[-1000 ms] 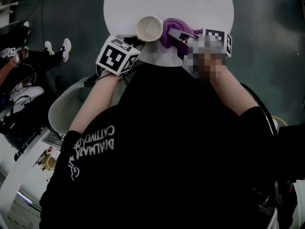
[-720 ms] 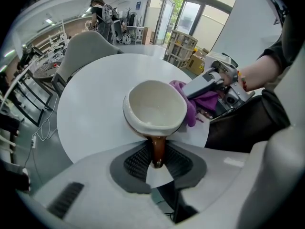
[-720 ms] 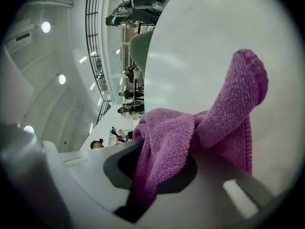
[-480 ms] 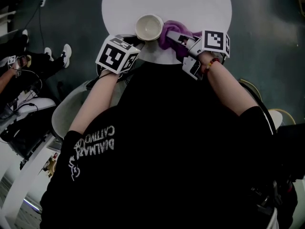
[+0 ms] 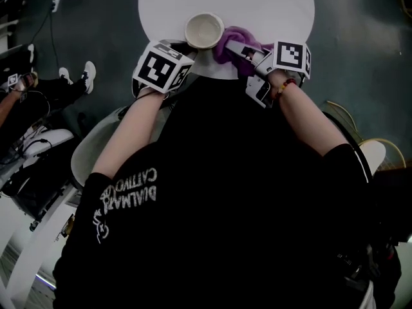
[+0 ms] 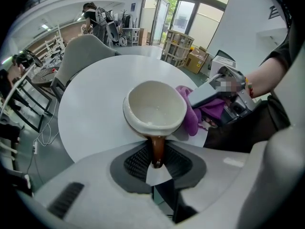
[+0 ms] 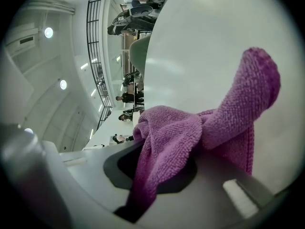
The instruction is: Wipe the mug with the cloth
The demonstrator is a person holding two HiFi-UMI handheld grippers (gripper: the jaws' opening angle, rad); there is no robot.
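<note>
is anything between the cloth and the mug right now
Nothing visible. The cloth, clamped in the right gripper, sits right against the mug; the left gripper holds it by its handle, clear of that side.

You work in big open lobby or office hall, not home. Round white table (image 6: 90, 109), moulded grey chair (image 6: 86, 51) behind it. Glass entrance doors (image 6: 178, 13) top centre of left gripper view, cardboard boxes (image 6: 198, 61) just below. Balcony railing (image 7: 93, 42) and round ceiling lights (image 7: 47, 32) upper left of right gripper view.
</note>
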